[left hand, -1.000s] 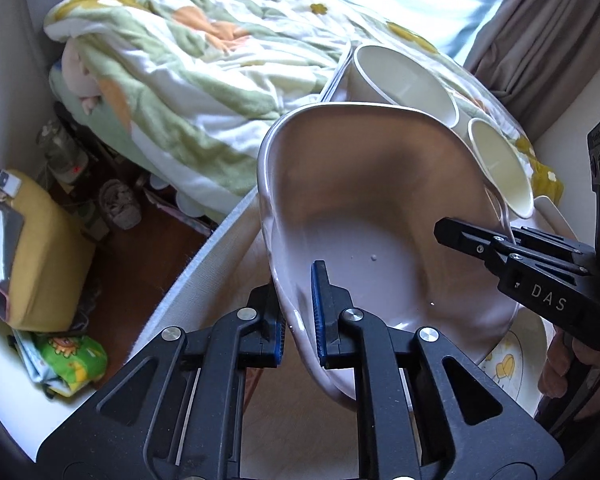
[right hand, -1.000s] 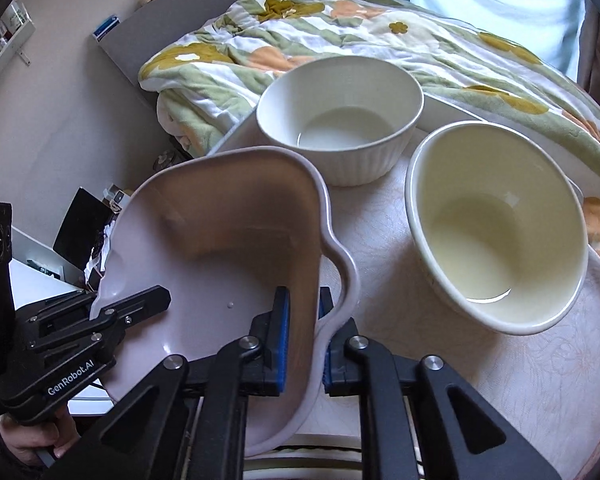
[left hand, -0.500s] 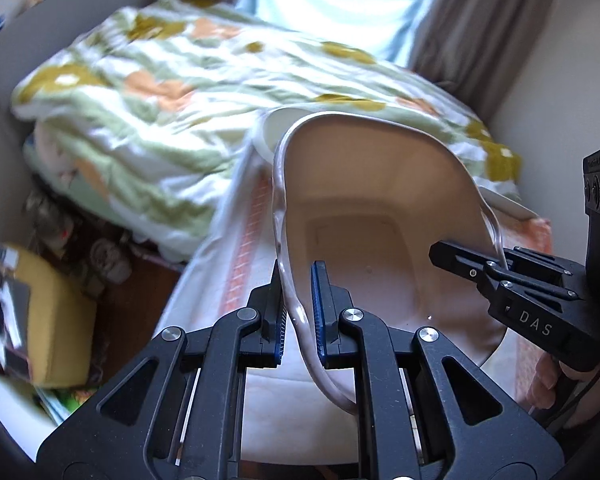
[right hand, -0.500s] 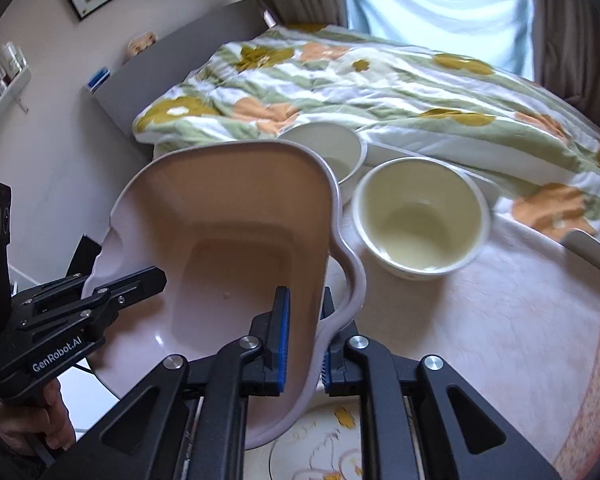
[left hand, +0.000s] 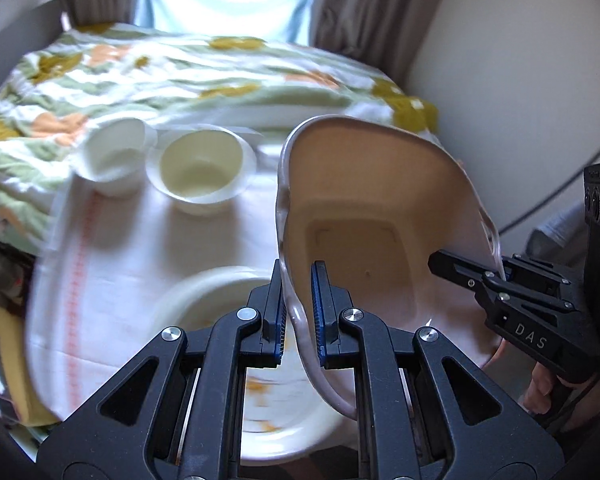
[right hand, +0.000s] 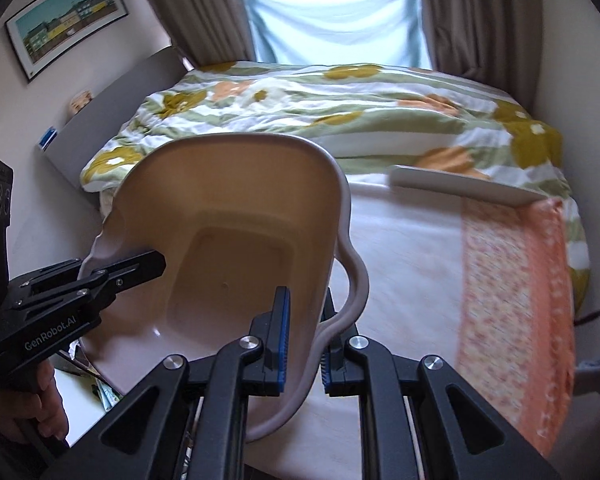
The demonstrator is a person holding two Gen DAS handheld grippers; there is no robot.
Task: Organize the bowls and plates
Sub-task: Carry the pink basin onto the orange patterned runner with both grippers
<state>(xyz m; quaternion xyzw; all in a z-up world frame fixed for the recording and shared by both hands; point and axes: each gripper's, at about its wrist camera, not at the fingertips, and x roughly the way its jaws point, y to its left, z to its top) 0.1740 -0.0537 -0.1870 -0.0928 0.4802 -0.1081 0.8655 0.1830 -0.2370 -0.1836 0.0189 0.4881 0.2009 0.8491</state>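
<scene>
Above the table, both the left gripper and right gripper clamp the pink dish's opposite rims.

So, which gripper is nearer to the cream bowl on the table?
Left. The left gripper grips the beige dish on the rim facing the cream bowl. The right gripper holds the opposite rim, farther away.
</scene>
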